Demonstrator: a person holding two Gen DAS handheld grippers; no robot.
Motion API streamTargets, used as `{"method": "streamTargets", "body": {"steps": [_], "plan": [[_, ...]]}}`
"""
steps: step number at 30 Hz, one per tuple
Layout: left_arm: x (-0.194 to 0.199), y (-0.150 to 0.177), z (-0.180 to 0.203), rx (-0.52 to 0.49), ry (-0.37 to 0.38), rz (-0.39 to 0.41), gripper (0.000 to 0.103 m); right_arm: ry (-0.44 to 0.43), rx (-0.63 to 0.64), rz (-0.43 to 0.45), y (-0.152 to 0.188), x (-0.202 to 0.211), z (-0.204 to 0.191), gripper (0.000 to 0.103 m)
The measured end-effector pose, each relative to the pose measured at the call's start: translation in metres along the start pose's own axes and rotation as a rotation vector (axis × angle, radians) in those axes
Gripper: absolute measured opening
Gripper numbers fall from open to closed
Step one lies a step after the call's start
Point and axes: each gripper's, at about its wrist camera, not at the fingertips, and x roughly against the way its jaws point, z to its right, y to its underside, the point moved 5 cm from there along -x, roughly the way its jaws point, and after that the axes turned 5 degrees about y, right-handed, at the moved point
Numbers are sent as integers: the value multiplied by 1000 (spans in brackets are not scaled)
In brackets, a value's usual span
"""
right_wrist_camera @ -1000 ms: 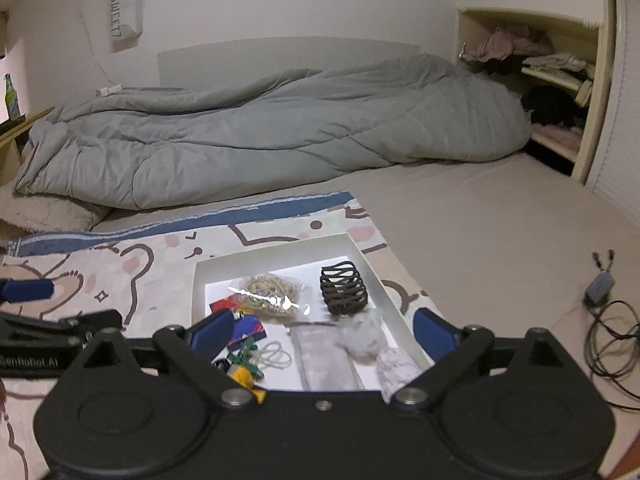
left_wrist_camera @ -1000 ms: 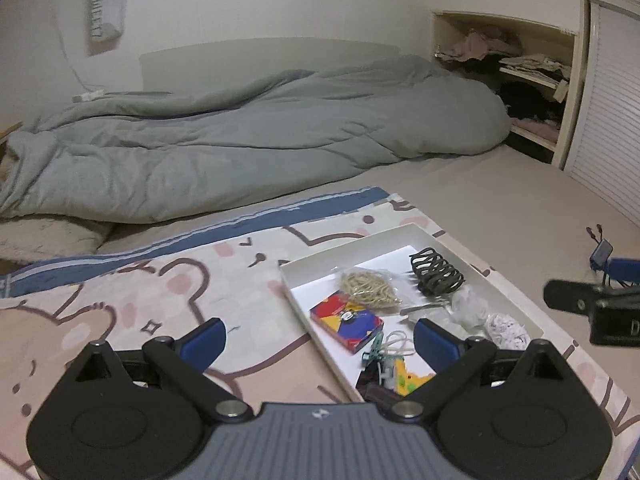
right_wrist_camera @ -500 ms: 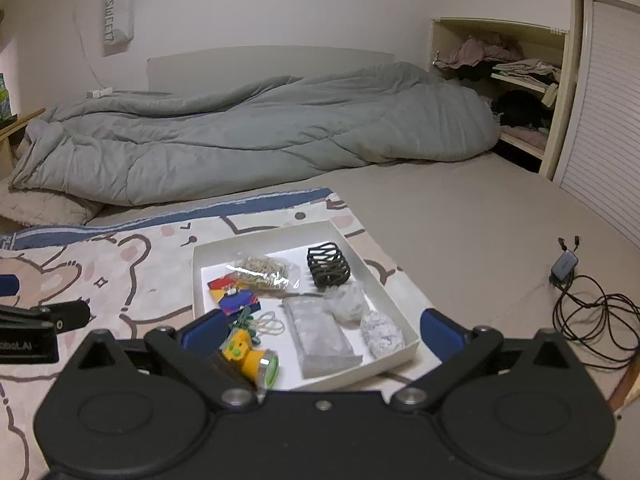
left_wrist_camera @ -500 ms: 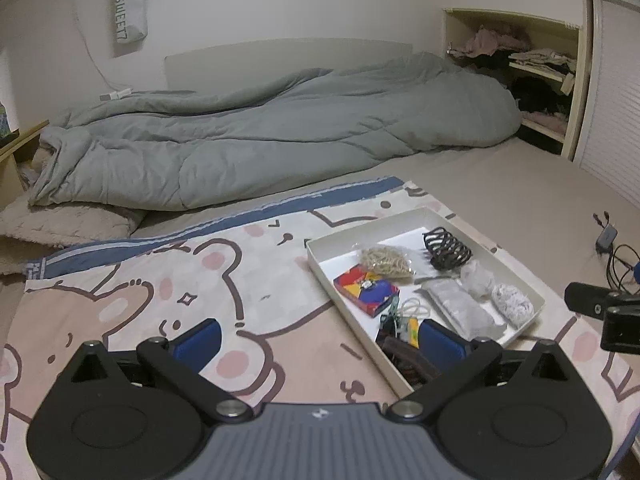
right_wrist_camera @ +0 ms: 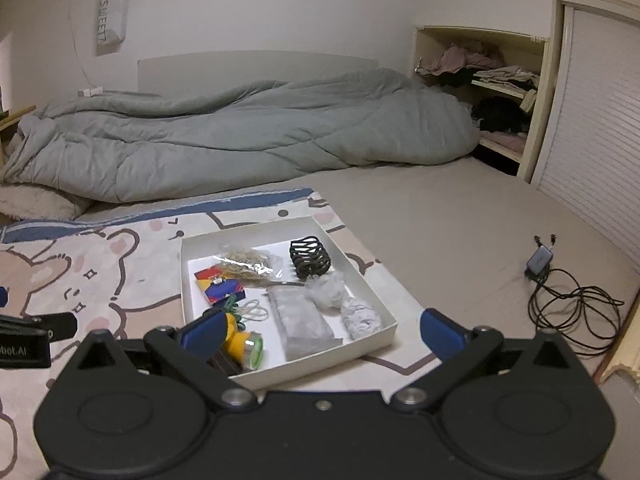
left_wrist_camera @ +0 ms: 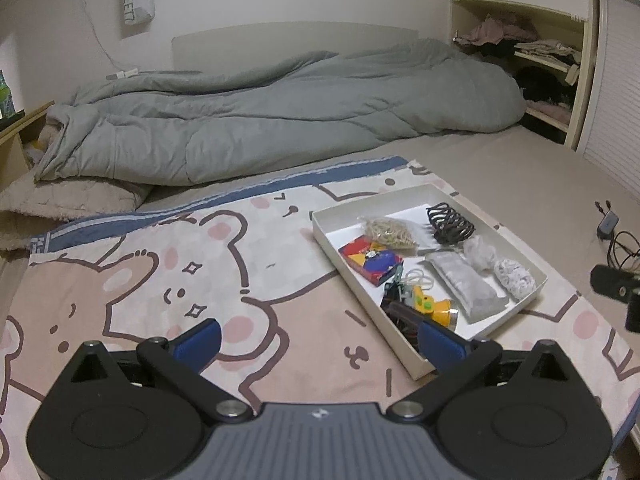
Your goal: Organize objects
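A white tray [left_wrist_camera: 516,308] lies on a bear-print blanket [left_wrist_camera: 160,280] on the bed. It holds a black hair claw [left_wrist_camera: 450,224], a bag of rubber bands [left_wrist_camera: 390,232], a colourful card box [left_wrist_camera: 370,260], a yellow toy [left_wrist_camera: 434,306], a grey pouch [left_wrist_camera: 466,284] and two white crumpled items. The same tray [right_wrist_camera: 382,304] shows in the right wrist view with the hair claw [right_wrist_camera: 310,256] and yellow toy [right_wrist_camera: 242,340]. My left gripper [left_wrist_camera: 318,340] is open and empty above the blanket. My right gripper [right_wrist_camera: 322,328] is open and empty above the tray's near edge.
A grey duvet [left_wrist_camera: 280,120] lies heaped across the back of the bed. A charger and black cable [right_wrist_camera: 568,300] lie on the bare sheet to the right. Shelves with clothes [right_wrist_camera: 492,92] stand at the far right by a slatted door.
Both grippers have pulled back and up from the tray, so the tray looks smaller and farther. Both stay open and empty. The tray's contents have not moved.
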Motion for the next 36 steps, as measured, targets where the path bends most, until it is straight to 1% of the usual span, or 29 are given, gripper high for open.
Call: {"method": "streamTargets", "body": {"steps": [7, 12, 17, 36], "plan": [[-2, 2, -5, 26, -10, -9, 103, -1, 0, -18, 2, -1, -1, 103], [2, -2, -9, 40, -18, 4, 103, 2, 7, -37, 4, -3, -2, 103], [6, -3, -9, 42, -6, 13, 103, 4, 12, -51, 6, -4, -3, 103], [12, -2, -5, 34, 10, 22, 103, 15, 19, -45, 7, -1, -4, 103]]}}
